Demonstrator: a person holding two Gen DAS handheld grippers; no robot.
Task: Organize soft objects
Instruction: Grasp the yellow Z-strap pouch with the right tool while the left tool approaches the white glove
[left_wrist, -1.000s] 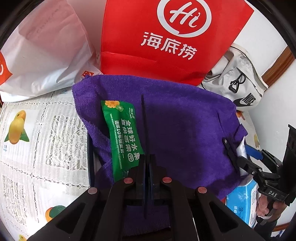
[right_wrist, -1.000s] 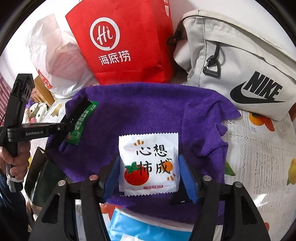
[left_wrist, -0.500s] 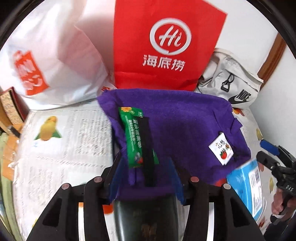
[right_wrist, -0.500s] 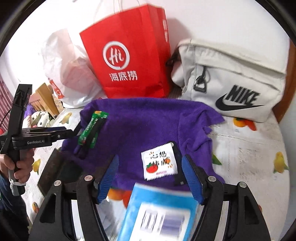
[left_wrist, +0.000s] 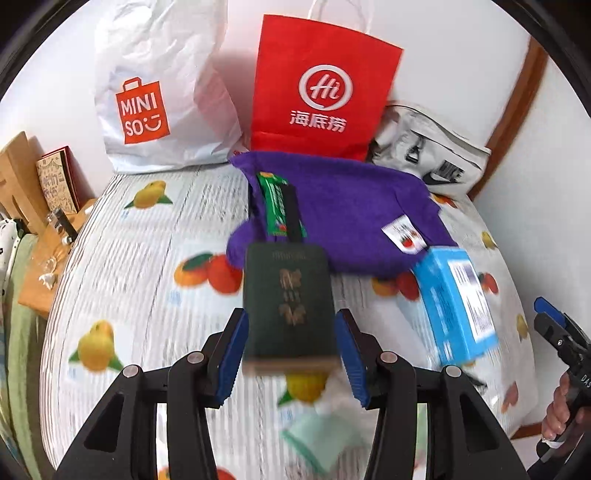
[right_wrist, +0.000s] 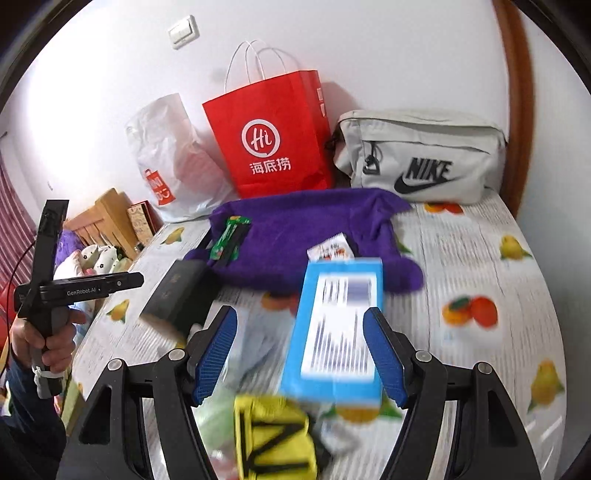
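The purple towel (left_wrist: 343, 218) lies spread toward the far edge of the fruit-print tablecloth (left_wrist: 140, 266), its rear hem touching the base of the red paper bag (left_wrist: 321, 88). A green sachet (left_wrist: 280, 206) lies on the towel's left part; a small white sachet (left_wrist: 404, 234) lies near its right front corner.

The left gripper (left_wrist: 291, 354) has its jaws about half open, having just been opening. A dark green booklet (left_wrist: 290, 299) appears between the blue pads (left_wrist: 232, 354), but the pads stand clear of it and nothing is gripped.

The right gripper (right_wrist: 299, 350) has its jaws wide open and likewise just widened. A blue box (right_wrist: 340, 317) lies on the cloth in line with the gap, probably untouched, although motion blur limits certainty.

A white plastic bag (left_wrist: 159, 88) stands at the far left edge, a grey pouch (right_wrist: 421, 155) at the far right corner.
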